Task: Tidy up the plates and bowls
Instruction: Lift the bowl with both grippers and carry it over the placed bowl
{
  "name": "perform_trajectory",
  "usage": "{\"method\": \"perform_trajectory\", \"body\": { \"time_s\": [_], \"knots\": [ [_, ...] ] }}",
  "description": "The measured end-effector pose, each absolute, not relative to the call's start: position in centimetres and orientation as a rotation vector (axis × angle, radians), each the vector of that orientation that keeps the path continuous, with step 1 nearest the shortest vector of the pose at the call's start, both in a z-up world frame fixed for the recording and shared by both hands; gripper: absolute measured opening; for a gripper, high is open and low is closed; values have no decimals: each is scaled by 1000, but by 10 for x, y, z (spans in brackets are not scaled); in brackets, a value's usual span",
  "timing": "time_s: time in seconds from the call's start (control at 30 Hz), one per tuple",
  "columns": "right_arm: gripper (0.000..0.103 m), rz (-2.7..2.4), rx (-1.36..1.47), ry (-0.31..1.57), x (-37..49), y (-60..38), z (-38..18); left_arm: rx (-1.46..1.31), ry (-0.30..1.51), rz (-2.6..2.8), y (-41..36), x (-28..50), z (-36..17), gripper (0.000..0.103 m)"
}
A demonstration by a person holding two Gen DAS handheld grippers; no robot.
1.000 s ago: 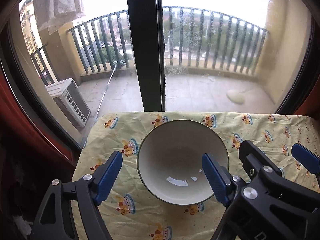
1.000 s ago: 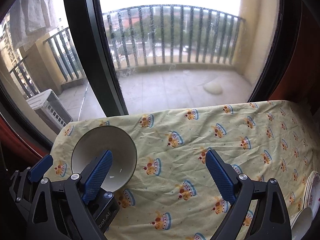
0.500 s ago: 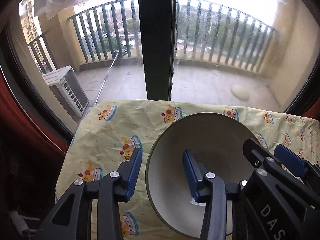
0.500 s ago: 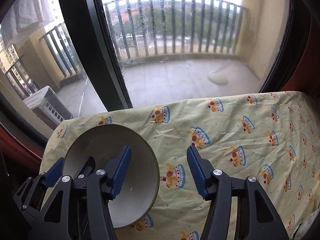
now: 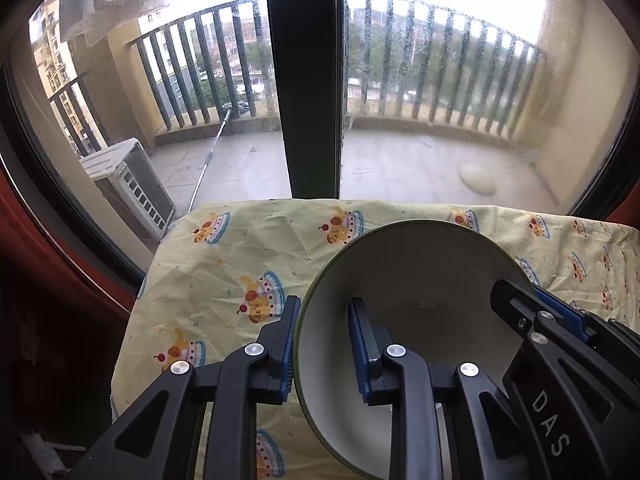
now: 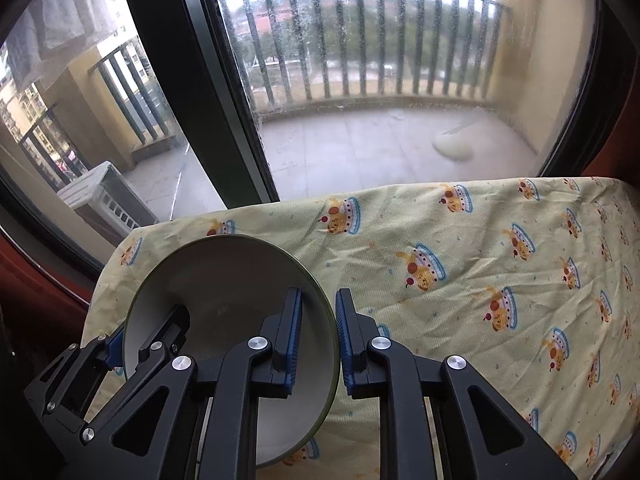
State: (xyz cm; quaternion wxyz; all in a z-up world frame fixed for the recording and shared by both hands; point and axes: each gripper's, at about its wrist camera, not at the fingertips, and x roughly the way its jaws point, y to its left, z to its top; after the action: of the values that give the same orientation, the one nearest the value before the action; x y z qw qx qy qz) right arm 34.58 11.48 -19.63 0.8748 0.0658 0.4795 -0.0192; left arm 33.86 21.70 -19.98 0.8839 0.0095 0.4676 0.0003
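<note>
The round white ceramic bowl (image 5: 420, 280) sits on the cake-print yellow tablecloth (image 5: 248, 248), before the dark window post (image 5: 308, 80); each gripper straddles one side of its rim.

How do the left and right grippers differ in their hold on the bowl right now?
The left gripper clamps the bowl's left rim; the right gripper clamps its right rim. On each, the finger nearer the bowl's middle is inside and the other outside. Both are shut on the same bowl over the tablecloth.
</note>
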Motion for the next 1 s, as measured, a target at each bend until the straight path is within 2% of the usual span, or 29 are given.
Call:
{"method": "perform_trajectory", "body": {
  "time_s": [1.0],
  "knots": [
    [20,-26,122,1014,270,50,-164,-18,977,28,154,262,-174,22]
  ]
}}
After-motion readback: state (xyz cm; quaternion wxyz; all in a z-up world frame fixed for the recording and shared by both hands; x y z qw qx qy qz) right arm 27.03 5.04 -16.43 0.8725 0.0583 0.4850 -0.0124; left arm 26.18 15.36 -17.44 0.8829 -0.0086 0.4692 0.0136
